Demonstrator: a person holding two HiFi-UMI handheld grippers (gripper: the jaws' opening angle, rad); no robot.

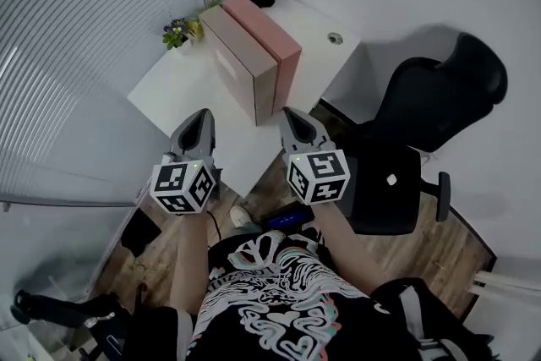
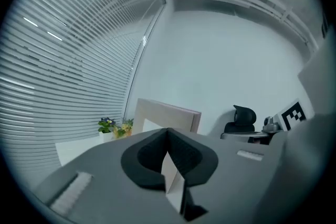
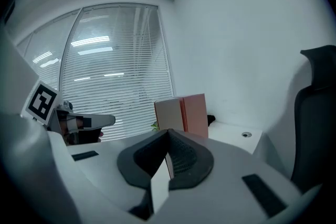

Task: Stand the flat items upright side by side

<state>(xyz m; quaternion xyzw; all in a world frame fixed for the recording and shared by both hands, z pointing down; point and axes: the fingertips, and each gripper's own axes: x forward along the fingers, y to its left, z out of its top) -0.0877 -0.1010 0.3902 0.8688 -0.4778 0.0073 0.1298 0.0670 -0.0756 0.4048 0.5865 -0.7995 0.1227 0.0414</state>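
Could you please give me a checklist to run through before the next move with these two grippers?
1. Beige item standing upright on the desk: ok.
2. Pink item standing upright: ok.
3. The two items side by side, broad faces together, no gap showing: ok.
4. Left gripper jaws together, nothing between them: ok.
5. Right gripper jaws together, nothing between them: ok.
6. Plant at the desk's far corner standing apart from the beige item: cannot tell, they are very close in the head view.
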